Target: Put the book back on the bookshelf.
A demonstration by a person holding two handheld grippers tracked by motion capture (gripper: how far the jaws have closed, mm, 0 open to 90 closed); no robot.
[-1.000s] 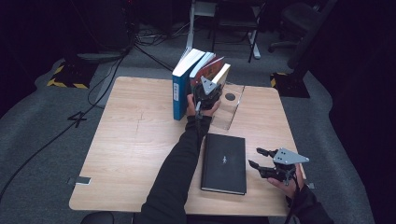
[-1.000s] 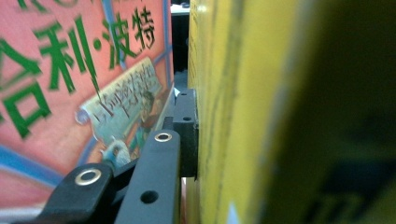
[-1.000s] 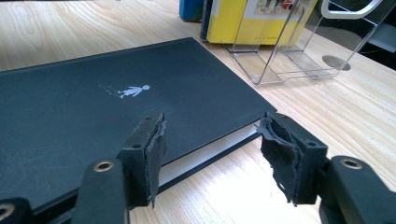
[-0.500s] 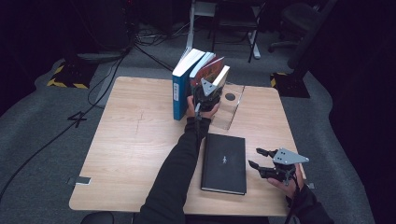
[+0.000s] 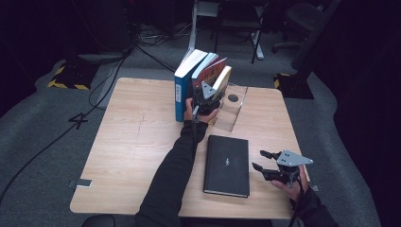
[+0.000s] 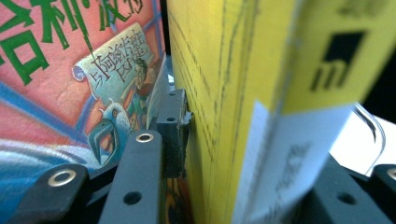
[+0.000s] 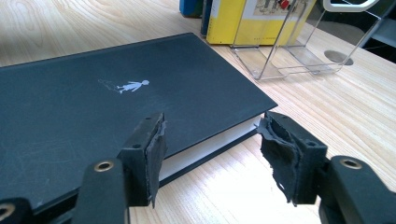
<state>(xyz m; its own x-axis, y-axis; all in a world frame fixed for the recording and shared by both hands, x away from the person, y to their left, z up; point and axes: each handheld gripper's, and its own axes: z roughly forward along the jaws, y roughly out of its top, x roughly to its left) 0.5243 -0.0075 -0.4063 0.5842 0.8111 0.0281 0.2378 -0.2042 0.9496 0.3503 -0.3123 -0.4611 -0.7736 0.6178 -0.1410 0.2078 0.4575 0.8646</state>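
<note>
A wooden table (image 5: 127, 156) is seen from above, with a person's two sleeved arms reaching in from its near edge.

The left gripper (image 5: 206, 97) is at the row of books near the far edge. Its jaws stand on either side of the yellow book (image 6: 233, 93), the last in the row. They have just been opening. In the left gripper view a thin gap shows between the left pad and the book's yellow side, so that pad no longer presses on it; the other jaw is hidden behind the blurred spine.

The right gripper (image 5: 268, 166) rests near the table's near right corner. Its jaws are spread with nothing between them, the left pad over the edge of the black book (image 5: 227, 165).

There are five books: four standing in a row, namely a blue one (image 5: 182, 92), two more beside it, and the yellow one, plus the black one lying flat near the near edge. One clear plastic bookend (image 5: 231, 111) stands just right of the row.

Compared with a second ago, the yellow book leans the same way against its neighbour, and the right gripper and the black book have not shifted.
</note>
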